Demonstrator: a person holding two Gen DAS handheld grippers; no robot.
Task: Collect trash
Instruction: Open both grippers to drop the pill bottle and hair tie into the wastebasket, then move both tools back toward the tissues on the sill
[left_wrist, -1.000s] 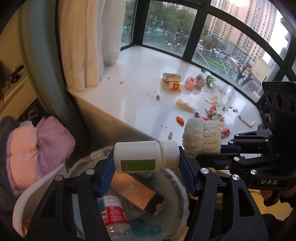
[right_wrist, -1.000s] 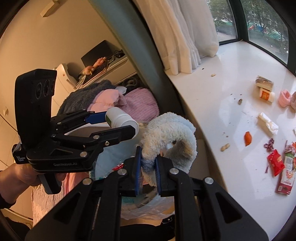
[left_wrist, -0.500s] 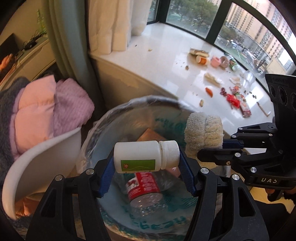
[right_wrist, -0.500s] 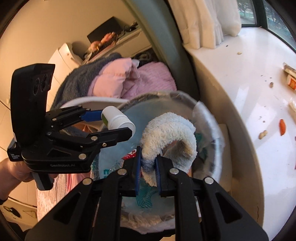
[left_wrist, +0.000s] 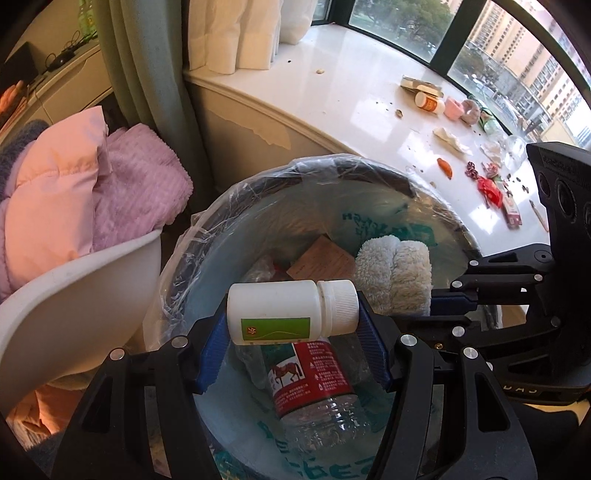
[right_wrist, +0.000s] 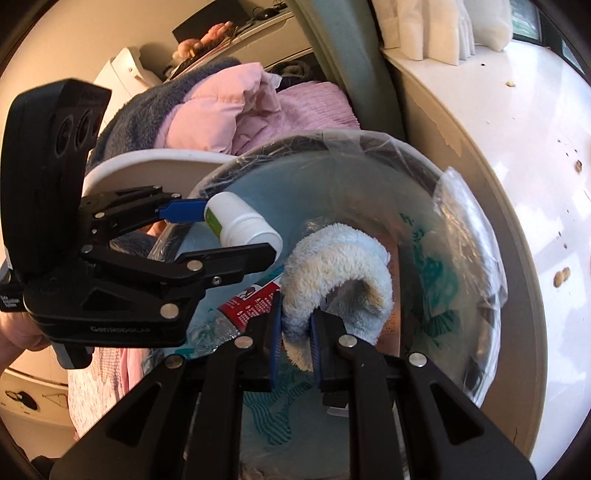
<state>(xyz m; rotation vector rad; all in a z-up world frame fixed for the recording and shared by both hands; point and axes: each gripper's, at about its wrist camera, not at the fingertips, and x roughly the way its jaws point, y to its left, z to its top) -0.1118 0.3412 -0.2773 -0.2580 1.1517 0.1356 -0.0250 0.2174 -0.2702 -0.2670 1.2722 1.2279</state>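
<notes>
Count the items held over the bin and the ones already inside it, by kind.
Held white pill bottle: 1
Held fuzzy sock: 1
Clear plastic bottle in the bin: 1
Brown cardboard piece in the bin: 1
Total: 4

Daylight enters through the window (left_wrist: 480, 48); glare whitens the sill (left_wrist: 369, 85); interior left side dimmer, warm-tinted; fisheye bending and dark corners at edges; focus sharp, blur slight.
</notes>
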